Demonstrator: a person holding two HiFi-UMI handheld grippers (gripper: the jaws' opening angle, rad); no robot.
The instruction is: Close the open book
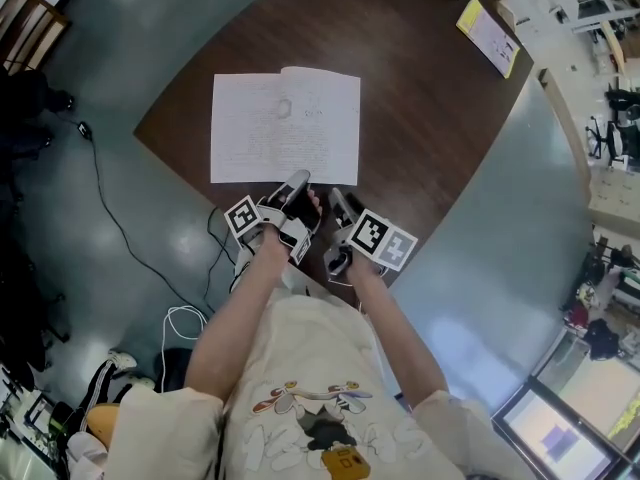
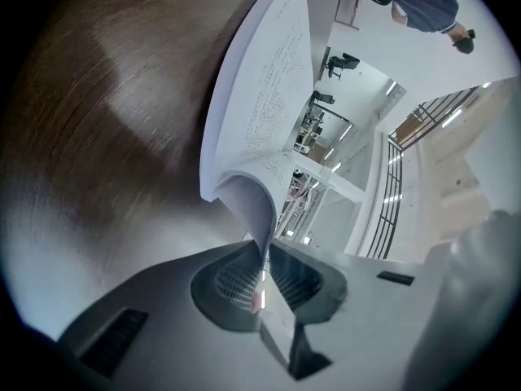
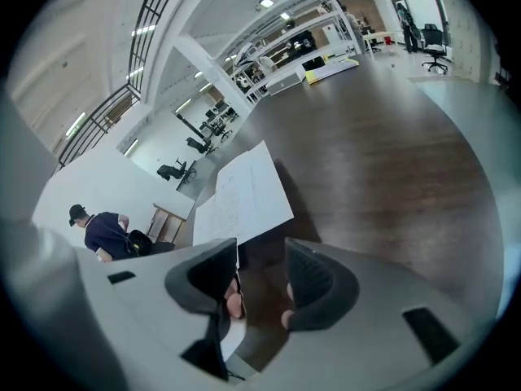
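An open book [image 1: 285, 128] with white printed pages lies flat on the dark brown round table [image 1: 430, 118]. My left gripper [image 1: 298, 180] is at the book's near edge, close to the spine. In the left gripper view its jaws [image 2: 260, 279] are shut on the edge of a page [image 2: 248, 206], which curls up from the book [image 2: 264, 96] into the pads. My right gripper [image 1: 338, 200] hangs just right of the left one, over the table's near edge. Its jaws [image 3: 260, 287] stand open with nothing between them, and the book [image 3: 244, 194] lies ahead of them.
A yellow-edged booklet [image 1: 490, 36] lies at the table's far right rim. Black and white cables [image 1: 110, 218] trail over the grey floor to the left. A screen [image 1: 560, 433] stands at lower right. A person [image 3: 102, 230] stands far off by a white wall.
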